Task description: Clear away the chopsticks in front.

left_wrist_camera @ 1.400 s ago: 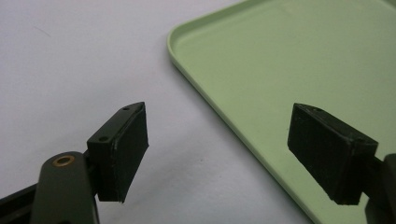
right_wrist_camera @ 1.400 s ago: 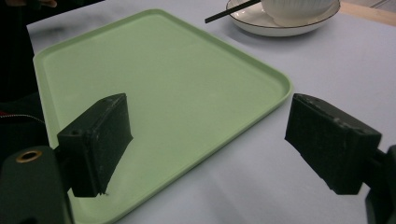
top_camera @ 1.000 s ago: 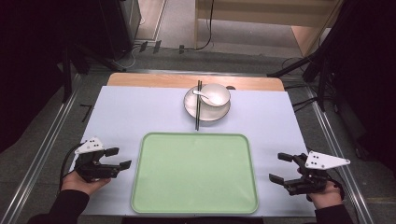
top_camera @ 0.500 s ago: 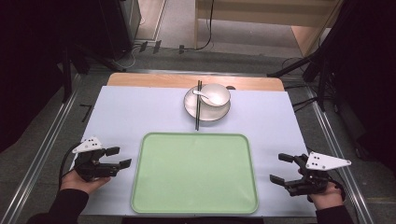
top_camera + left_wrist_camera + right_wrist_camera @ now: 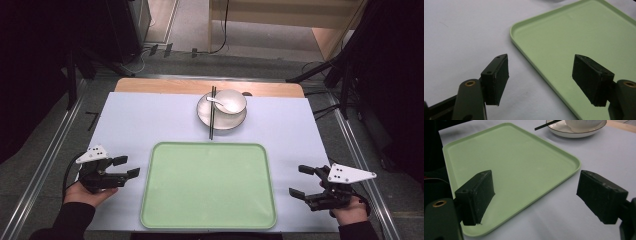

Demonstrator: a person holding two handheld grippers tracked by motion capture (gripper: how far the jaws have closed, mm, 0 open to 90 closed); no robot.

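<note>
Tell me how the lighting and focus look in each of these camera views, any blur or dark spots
High view: the table is evenly lit with soft shadows, while the surroundings fall nearly black. Left gripper view: the near fingers are slightly soft and the green tray is evenly lit, without glare. Right gripper view: the fingers are soft, the tray shows a faint sheen, and the upper left corner is dark.

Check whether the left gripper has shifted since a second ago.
No. The left gripper sits at the same spot beside the green tray's left edge; its jaws have just been closing slightly, nothing between them.
</note>
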